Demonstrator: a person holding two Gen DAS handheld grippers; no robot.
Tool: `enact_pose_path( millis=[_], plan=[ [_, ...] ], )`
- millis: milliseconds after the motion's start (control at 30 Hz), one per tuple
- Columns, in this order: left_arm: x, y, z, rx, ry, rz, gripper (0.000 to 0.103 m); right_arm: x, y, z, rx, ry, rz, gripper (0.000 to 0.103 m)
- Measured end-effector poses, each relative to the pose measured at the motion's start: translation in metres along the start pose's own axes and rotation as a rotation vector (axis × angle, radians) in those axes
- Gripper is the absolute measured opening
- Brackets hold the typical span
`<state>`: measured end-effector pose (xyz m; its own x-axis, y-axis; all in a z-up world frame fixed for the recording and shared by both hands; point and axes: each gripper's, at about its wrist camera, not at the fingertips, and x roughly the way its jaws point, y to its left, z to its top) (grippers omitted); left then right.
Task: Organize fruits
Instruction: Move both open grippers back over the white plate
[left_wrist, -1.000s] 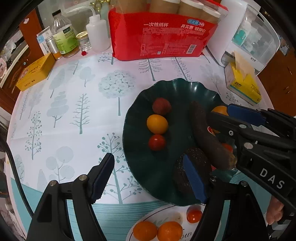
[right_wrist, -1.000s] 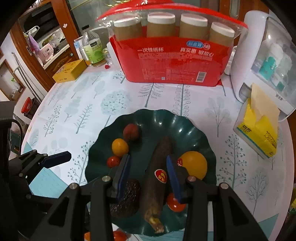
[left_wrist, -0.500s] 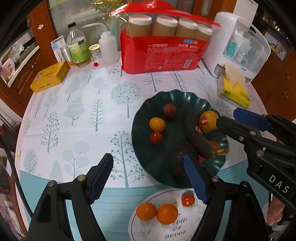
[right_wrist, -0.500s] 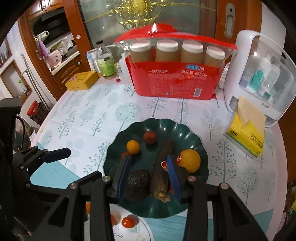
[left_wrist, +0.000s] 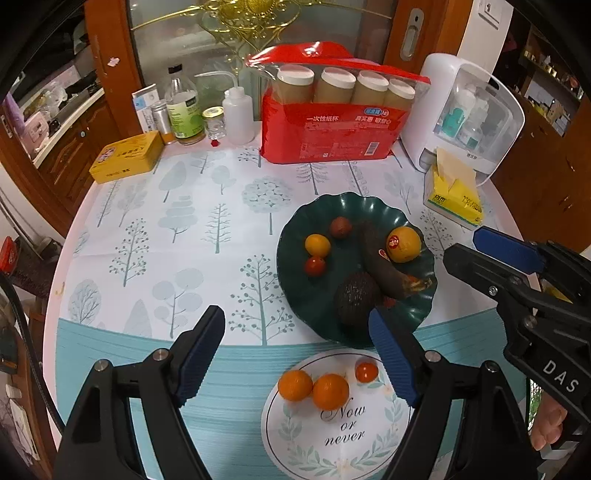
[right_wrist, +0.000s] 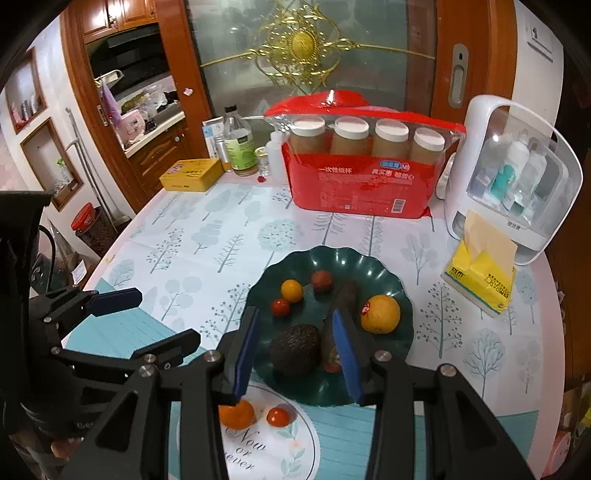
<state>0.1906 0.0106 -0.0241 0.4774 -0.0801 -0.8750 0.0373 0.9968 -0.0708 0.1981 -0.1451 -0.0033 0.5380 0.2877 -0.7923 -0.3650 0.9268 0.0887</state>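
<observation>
A dark green plate with a scalloped, glossy rim sits on the round desk, whose cloth is printed with pale trees. On it lie a rough, dark-skinned avocado, a long dark brown fruit with a sticker, a stickered orange, a small yellow-orange fruit, a cherry tomato and a brownish-red round fruit. Just in front, a flat white plate lettered "Now or never" carries two glossy tangerines touching each other and a cherry tomato beside them. The left gripper tilts steeply down above the desk's near edge, its ribbed blue pads standing wide, having just been opening, with nothing between them. The right gripper also angles downward over the green plate, raised clear of the fruit; its jaws stand at a narrow gap and hold nothing.
</observation>
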Motion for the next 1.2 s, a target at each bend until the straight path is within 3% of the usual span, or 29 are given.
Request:
enact_pose_path(
  millis=[433, 767, 967, 1200],
  plan=[
    [-0.030, 0.012, -0.029, -0.025, -0.021, 0.011, 0.080, -0.032, 0.018, -0.029, -0.036, -0.019, 0.031, 0.041],
    [-0.024, 0.018, -0.060, -0.009, -0.011, 0.059, 0.081, -0.029, 0.028, -0.068, -0.057, -0.010, 0.053, 0.043],
    [-0.002, 0.024, -0.092, -0.022, 0.049, 0.051, 0.082, -0.015, 0.032, -0.096, -0.073, 0.001, 0.067, 0.045],
    [0.046, 0.031, -0.135, -0.041, 0.172, 0.045, 0.082, 0.021, 0.039, -0.135, -0.077, 0.086, 0.091, 0.045]
  ],
)
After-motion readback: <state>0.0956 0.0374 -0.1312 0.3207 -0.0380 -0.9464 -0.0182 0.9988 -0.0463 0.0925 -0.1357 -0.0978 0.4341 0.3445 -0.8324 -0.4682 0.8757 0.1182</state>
